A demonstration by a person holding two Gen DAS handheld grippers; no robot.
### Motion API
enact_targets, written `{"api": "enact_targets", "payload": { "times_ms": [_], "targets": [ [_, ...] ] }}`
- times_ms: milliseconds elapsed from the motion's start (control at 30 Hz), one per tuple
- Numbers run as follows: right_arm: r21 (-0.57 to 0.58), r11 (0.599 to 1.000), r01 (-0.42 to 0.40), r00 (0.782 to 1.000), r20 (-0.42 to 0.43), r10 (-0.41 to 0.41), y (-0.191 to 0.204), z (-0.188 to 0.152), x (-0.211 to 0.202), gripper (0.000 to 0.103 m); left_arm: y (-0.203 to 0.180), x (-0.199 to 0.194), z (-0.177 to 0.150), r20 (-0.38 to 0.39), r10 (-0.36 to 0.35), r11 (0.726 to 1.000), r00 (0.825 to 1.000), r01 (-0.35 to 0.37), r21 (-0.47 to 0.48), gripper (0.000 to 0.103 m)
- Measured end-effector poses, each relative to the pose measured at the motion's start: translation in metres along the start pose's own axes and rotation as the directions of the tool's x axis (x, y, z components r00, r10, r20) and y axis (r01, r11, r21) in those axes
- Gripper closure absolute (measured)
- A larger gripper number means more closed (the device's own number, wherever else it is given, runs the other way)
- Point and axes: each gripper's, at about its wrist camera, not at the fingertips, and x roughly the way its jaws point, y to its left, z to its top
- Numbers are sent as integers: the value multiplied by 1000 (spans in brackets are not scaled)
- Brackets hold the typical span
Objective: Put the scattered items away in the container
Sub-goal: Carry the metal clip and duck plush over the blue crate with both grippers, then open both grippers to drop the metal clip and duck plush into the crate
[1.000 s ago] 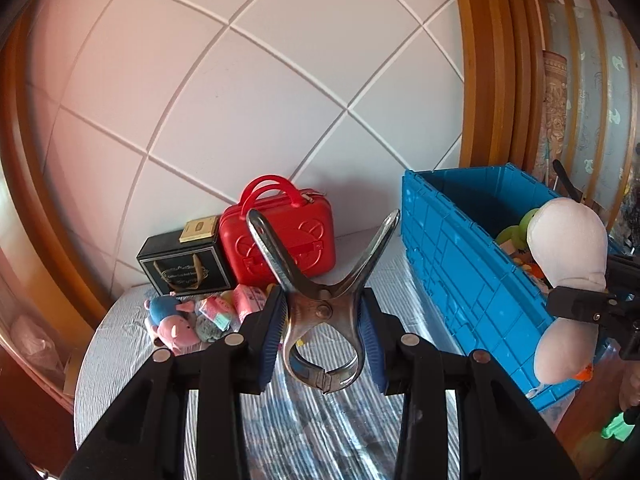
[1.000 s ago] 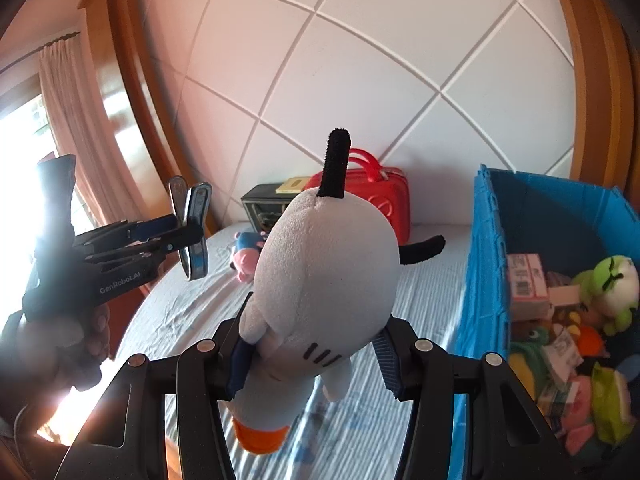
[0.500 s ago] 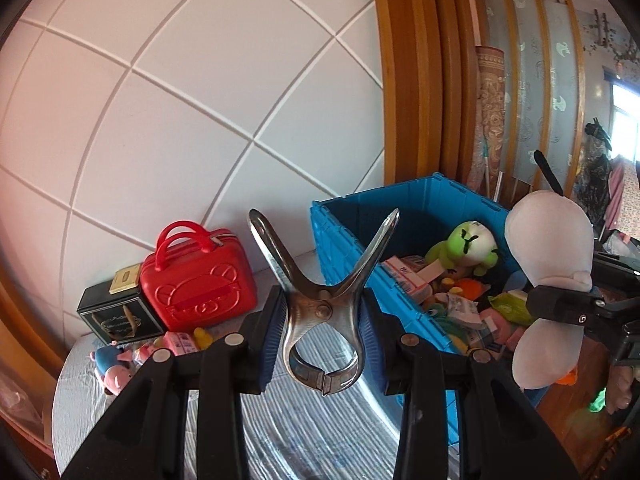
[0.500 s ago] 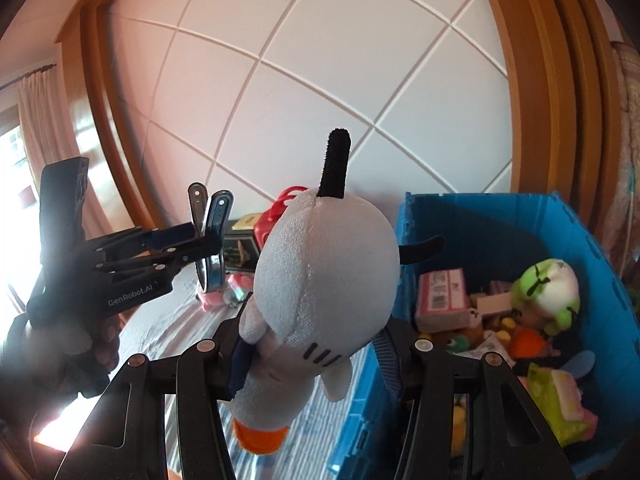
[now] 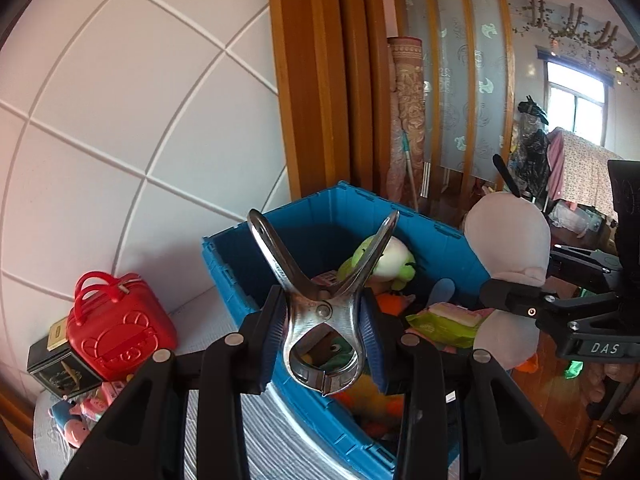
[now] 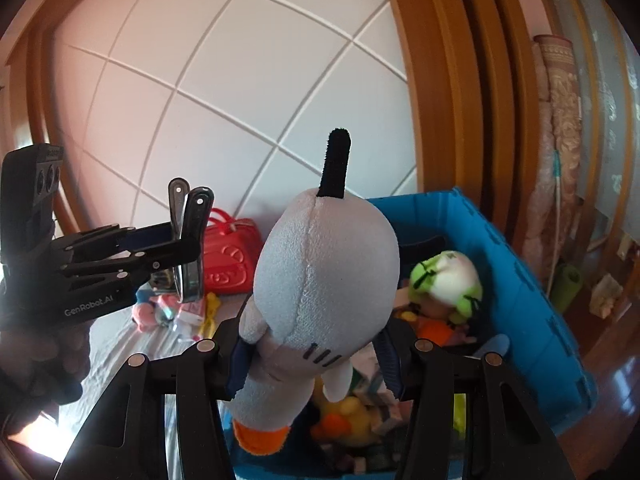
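The clamp is shiny bare metal, mirror-smooth. The plush toy is soft, matt, nubbly fleece with an orange cloth foot. The crate is ribbed blue plastic, the case glossy embossed red plastic. The table wears ridged, pale woven cloth.

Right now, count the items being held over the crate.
2. The metal clamp sits in the left tool above the blue crate; the white plush in the right tool hangs over its toys.
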Motion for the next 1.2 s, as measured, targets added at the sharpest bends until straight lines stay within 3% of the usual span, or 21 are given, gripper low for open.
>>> {"api": "enact_targets", "payload": {
  "times_ms": [233, 433, 500, 533, 567, 600, 633, 667, 933, 1200],
  "targets": [
    [16, 993, 113, 993, 15, -113, -37, -2, -12, 51, -33, 22, 17, -13, -85, 995, 996, 86, 46, 67],
    [68, 987, 144, 989, 4, -145, -61, -4, -10, 51, -54, 38, 23, -31, -119, 990, 992, 121, 68, 67],
    [78, 986, 149, 989, 7, -150, -64, -4, -10, 46, -56, 43, 24, -45, -144, 987, 989, 147, 62, 67],
    [83, 986, 147, 989, 13, -149, -66, -4, -11, 42, -57, 46, 24, -57, -151, 986, 987, 155, 56, 61],
    [84, 985, 149, 988, 19, -151, -66, -3, -11, 32, -57, 47, 24, -59, -140, 988, 988, 143, 50, 40],
    [85, 985, 153, 987, 24, -156, -66, -3, -11, 4, -56, 47, 23, -49, -118, 992, 992, 120, 42, 28],
    [90, 983, 162, 986, 37, -166, -67, -2, -12, 2, -53, 44, 22, -33, -100, 995, 994, 100, 29, 13],
    [99, 981, 167, 984, 49, -173, -68, -1, -13, 0, -49, 42, 21, -21, -93, 996, 995, 93, 15, 10],
    [143, 980, 138, 988, 42, -146, -73, 3, -1, 0, -20, 42, 9, -51, -52, 998, 997, 50, -30, 10],
    [83, 993, 80, 996, 31, -83, -38, 8, 18, 0, 21, 26, -14, -69, 13, 997, 998, -18, -74, 10]
  ]
}}
